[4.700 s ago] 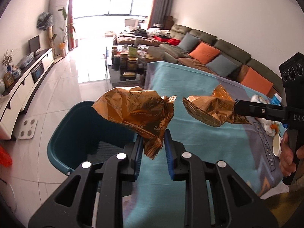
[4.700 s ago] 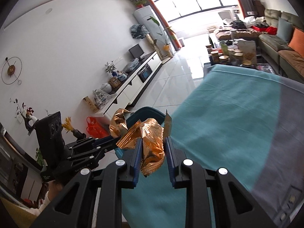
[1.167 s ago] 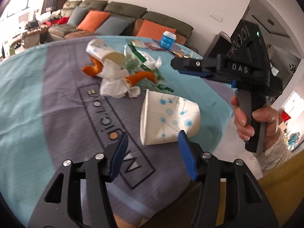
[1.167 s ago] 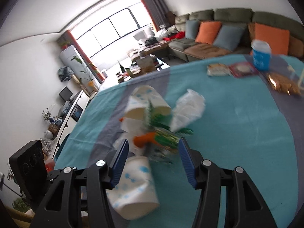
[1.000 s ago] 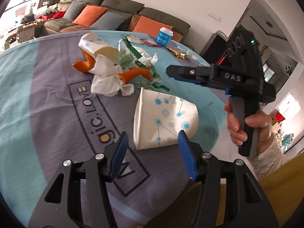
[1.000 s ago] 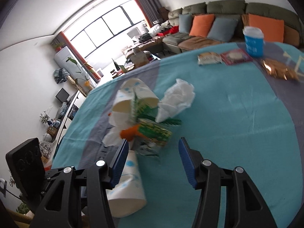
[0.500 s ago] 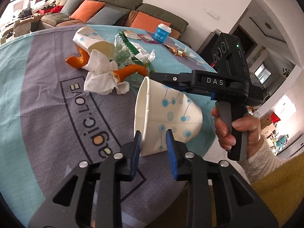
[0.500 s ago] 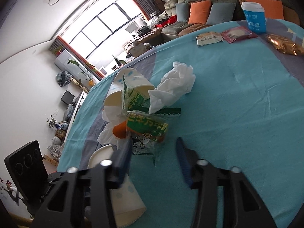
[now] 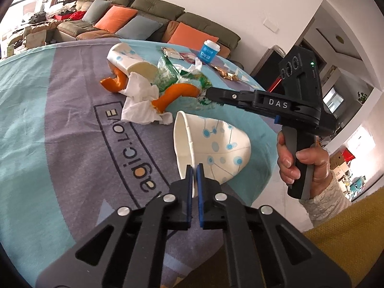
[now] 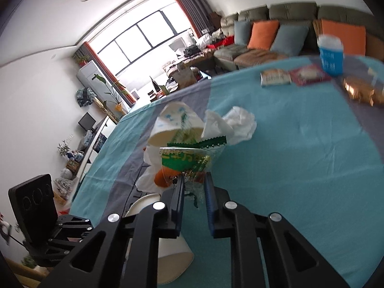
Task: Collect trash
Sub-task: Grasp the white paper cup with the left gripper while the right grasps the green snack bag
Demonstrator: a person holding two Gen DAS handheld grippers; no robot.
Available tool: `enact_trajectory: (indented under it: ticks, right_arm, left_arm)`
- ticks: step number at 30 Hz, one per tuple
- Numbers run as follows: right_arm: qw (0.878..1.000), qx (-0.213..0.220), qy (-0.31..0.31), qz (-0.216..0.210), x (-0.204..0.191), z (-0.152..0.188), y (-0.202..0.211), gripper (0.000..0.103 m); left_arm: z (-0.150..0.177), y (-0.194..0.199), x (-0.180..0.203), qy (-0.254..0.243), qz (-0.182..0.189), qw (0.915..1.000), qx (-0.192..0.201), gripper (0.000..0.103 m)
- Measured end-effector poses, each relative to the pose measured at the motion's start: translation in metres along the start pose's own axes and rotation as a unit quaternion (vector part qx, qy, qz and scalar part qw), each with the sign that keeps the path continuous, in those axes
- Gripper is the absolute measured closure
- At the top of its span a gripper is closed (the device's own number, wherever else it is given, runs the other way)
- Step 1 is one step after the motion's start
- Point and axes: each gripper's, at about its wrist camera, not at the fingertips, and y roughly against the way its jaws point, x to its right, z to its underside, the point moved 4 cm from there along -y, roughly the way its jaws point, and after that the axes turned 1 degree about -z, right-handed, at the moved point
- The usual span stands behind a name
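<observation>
Paper cup [image 9: 211, 148]: light, crushable; left gripper [image 9: 195, 168] jaws pinch its rim. Right gripper [image 10: 194, 181] jaws clamp the flimsy green wrapper [image 10: 187, 159] edge.

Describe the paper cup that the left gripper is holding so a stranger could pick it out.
On the teal and grey tablecloth, nearest the table's edge, lies a white paper cup with blue dots. Unlike the other dotted cup in the trash pile, it lies apart, its rim pinched by the left gripper.

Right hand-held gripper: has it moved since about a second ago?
Yes. The right hand-held gripper has come forward into the trash pile, its fingers closing on the green snack wrapper beside the orange peel. Earlier it hung open above the tablecloth.
</observation>
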Motion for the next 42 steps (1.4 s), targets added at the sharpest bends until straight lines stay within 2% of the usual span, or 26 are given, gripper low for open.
enact_trajectory:
  ticks: [11, 17, 21, 26, 28, 31, 35, 36, 37, 42]
  right_arm:
    - [0.998, 0.042, 0.026, 0.037, -0.003, -0.020, 0.027, 0.089]
    - [0.998, 0.057, 0.018, 0.028, -0.001, -0.027, 0.038, 0.089]
    - [0.998, 0.051, 0.025, 0.013, -0.007, -0.026, 0.035, 0.089]
    - [0.999, 0.033, 0.029, 0.002, -0.018, -0.017, 0.021, 0.089]
    - [0.999, 0.023, 0.030, -0.004, -0.022, -0.012, 0.015, 0.089]
    - [0.999, 0.008, 0.031, -0.011, -0.027, -0.002, 0.006, 0.089]
    - [0.999, -0.002, 0.029, -0.016, -0.031, 0.007, -0.001, 0.089]
    - [0.999, -0.003, 0.027, -0.019, -0.031, 0.008, -0.002, 0.089]
    - [0.999, -0.005, 0.027, -0.020, -0.032, 0.009, -0.003, 0.089]
    - [0.999, -0.005, 0.025, -0.021, -0.033, 0.009, -0.004, 0.089]
  left_arm:
    - [-0.004, 0.022, -0.009, 0.012, -0.002, 0.9996, 0.027, 0.099]
    - [-0.005, 0.038, -0.018, 0.020, -0.013, 0.9987, 0.044, 0.099]
    - [-0.003, 0.038, -0.022, 0.017, -0.013, 0.9990, 0.039, 0.099]
    - [0.002, 0.023, -0.017, 0.003, -0.013, 0.9998, 0.013, 0.091]
    - [0.003, 0.020, -0.015, 0.003, -0.011, 0.9999, 0.011, 0.084]
    - [0.004, 0.018, -0.015, 0.004, -0.004, 0.9999, 0.010, 0.080]
    - [0.005, 0.015, -0.013, 0.003, 0.006, 1.0000, 0.007, 0.080]
    - [0.005, 0.014, -0.012, 0.002, 0.008, 0.9999, 0.005, 0.081]
    - [0.005, 0.013, -0.011, 0.002, 0.007, 1.0000, 0.005, 0.089]
    - [0.005, 0.015, -0.006, -0.004, 0.007, 0.9999, 0.011, 0.095]
